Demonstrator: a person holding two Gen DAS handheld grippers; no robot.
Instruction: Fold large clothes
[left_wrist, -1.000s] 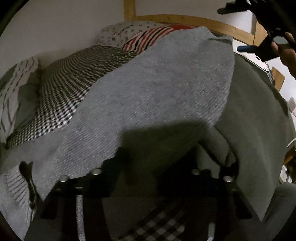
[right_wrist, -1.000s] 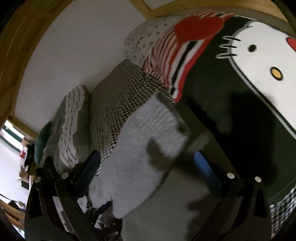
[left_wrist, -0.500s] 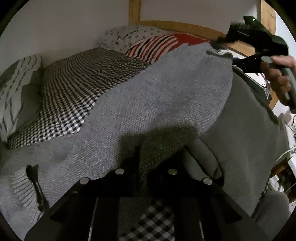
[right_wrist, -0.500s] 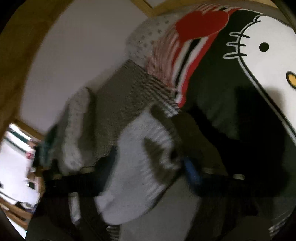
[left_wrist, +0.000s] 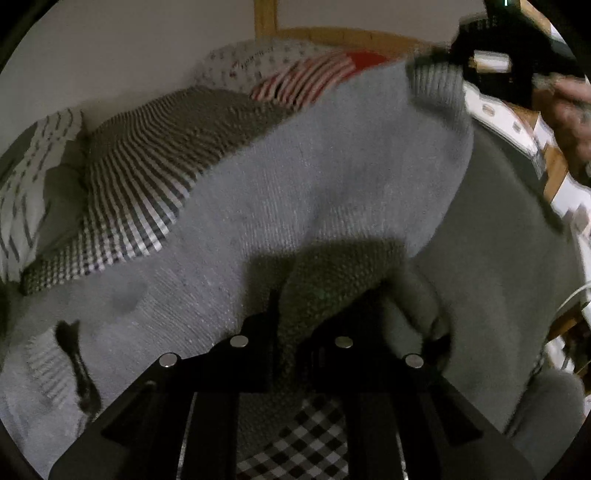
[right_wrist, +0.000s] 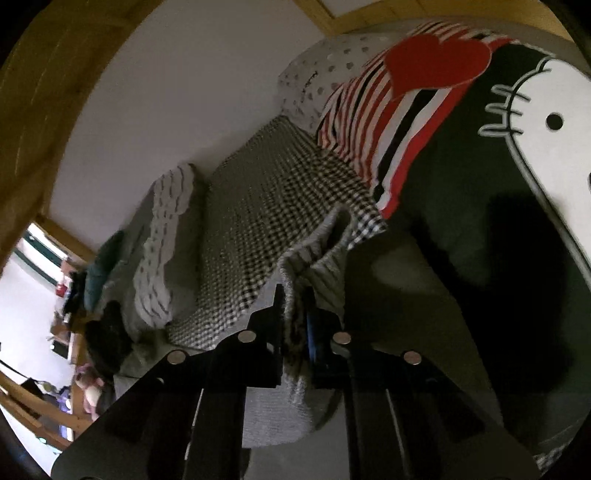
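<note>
We have both ends of the grey knitted sweater (left_wrist: 295, 192) in hand — it lies spread across the bed (left_wrist: 498, 240), over a black-and-white checked cloth (left_wrist: 140, 192). Our left gripper (left_wrist: 291, 332) is clenched on a bunched fold of the near edge, the knit squeezed up between its jaws. At the far right our right gripper (right_wrist: 295, 317) has just been closing its jaws, and they now pinch the ribbed hem of the same sweater, the fabric wrinkling upward out of the grip. From the left wrist view we see that gripper's black body and the hand (left_wrist: 569, 122) holding it, blurred. Beyond lie a red-and-white striped pillow with a red heart (right_wrist: 424, 74) and a dark blanket with a white cartoon cat face (right_wrist: 546, 147).
</note>
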